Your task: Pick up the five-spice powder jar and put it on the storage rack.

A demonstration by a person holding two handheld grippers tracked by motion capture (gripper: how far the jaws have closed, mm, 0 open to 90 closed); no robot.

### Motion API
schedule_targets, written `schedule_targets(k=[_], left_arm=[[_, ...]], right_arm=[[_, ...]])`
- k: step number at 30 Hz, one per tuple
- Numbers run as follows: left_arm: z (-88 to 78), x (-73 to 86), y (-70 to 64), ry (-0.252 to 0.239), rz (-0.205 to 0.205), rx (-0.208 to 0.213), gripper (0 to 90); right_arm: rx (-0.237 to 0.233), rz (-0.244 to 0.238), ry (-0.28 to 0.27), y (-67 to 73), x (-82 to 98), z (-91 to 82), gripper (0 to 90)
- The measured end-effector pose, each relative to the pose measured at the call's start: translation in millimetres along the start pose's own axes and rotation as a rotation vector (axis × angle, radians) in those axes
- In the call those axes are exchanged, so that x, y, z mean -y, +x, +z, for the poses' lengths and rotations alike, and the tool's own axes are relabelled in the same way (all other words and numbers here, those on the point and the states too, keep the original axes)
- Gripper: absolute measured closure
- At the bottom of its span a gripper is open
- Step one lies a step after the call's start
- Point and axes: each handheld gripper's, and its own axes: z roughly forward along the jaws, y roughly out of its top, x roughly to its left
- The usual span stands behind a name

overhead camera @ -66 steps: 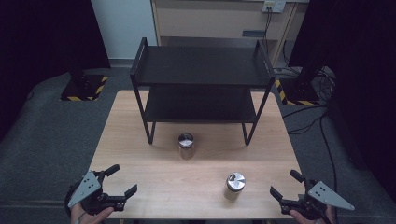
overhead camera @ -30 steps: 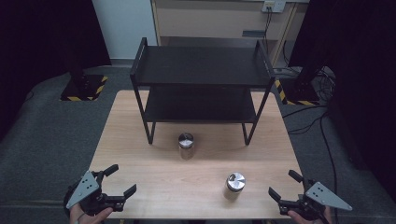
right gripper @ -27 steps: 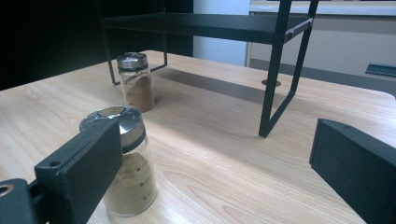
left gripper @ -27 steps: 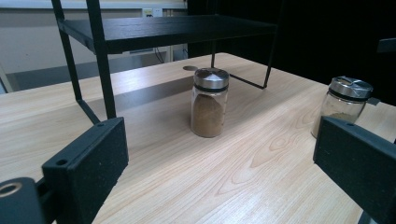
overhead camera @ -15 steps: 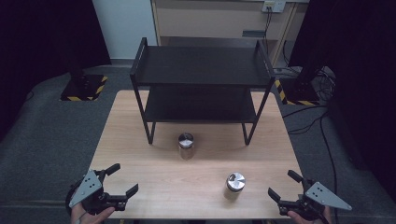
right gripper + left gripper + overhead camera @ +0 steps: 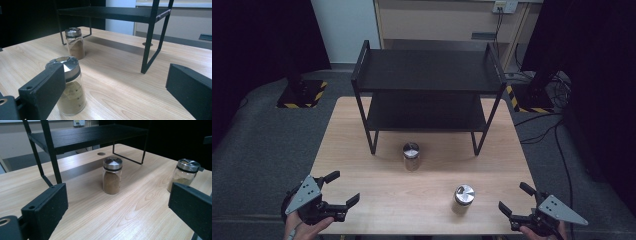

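Glass jars w/ steel lids: near jar by your right gripper, far jar by black rack. Left gripper & right: jaws spread, empty.

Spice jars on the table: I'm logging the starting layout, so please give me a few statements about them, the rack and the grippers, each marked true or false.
1. Both spice jars stand upright on the table. True.
2. One jar sits on the lower shelf of the rack. False: both stand on the table in front of it.
3. The left gripper has its jaws spread and holds nothing. True.
4. The right gripper is clamped on the nearer jar. False: its jaws are open, apart from the jar.
5. Both jars have metal caps. True.
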Motion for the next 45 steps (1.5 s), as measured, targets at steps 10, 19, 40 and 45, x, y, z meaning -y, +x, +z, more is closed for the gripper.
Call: schedule_targets(k=[10, 19, 40, 45], left_arm=[[1.8, -17.0, 5.4, 0.026, -0.004, 0.014, 1.0], [18.1, -34.6, 5.9, 0.062, -0.003, 0.008, 1.5], [93.7, -58.9, 32.3, 0.138, 0.036, 0.139, 1.3], [115.1, -64.9, 35.3, 0.172, 0.061, 0.153, 1.6]], right_arm=[[-0.001, 0.000, -0.001, 0.2, 0.0, -0.4, 3.2], [0.002, -0.001, -0.001, 0.7, 0.1, -0.5, 3.2], [-0.001, -0.001, 0.001, 0.1, 0.0, -0.6, 3.5], [-0.002, -0.003, 0.002, 0.0, 0.0, -0.4, 3.5]])
